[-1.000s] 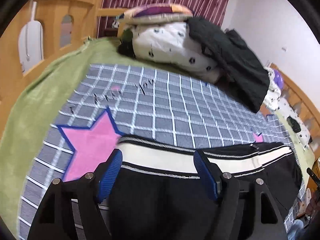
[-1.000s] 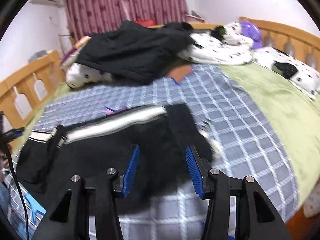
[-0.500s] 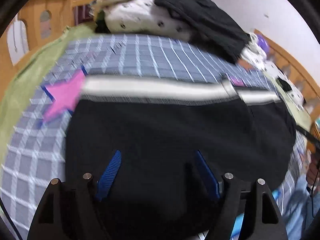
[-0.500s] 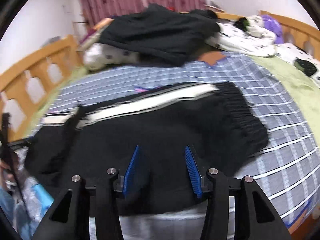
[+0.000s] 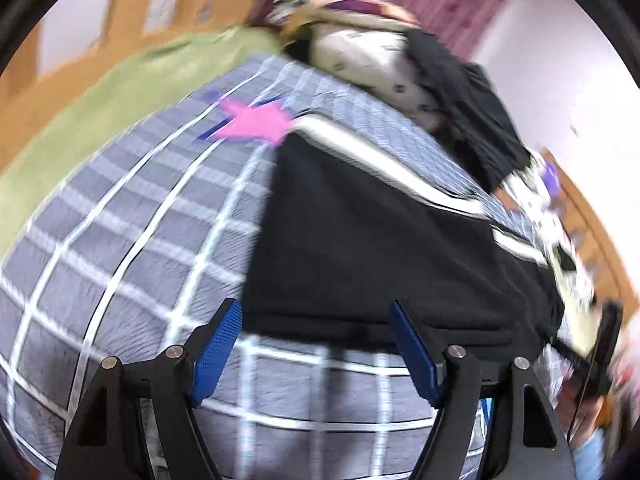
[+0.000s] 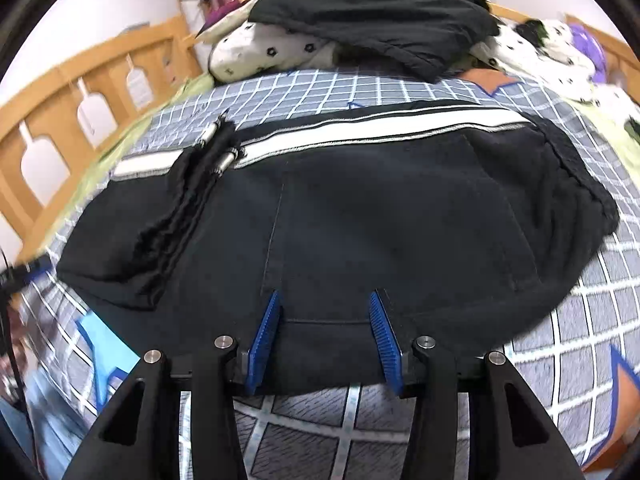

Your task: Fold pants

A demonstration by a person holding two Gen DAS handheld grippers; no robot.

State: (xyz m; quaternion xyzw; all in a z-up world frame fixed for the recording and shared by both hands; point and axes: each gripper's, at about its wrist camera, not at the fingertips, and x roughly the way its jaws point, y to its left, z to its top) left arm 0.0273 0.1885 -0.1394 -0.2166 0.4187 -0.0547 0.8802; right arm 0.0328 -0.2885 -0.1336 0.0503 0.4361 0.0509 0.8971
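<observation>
Both jaws gape empty over the black pants (image 6: 360, 216).

My left gripper (image 5: 316, 316) tilts downward, jaws spread wide with nothing between the blue pads (image 5: 218, 350). My right gripper (image 6: 326, 304) angles down too, jaws narrower, tips toward 12 o'clock, gripping nothing.

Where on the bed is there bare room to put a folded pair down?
Bare checked blanket lies left of the black pants, out to the green sheet. The head end is crowded with pillows and dark clothes.
</observation>
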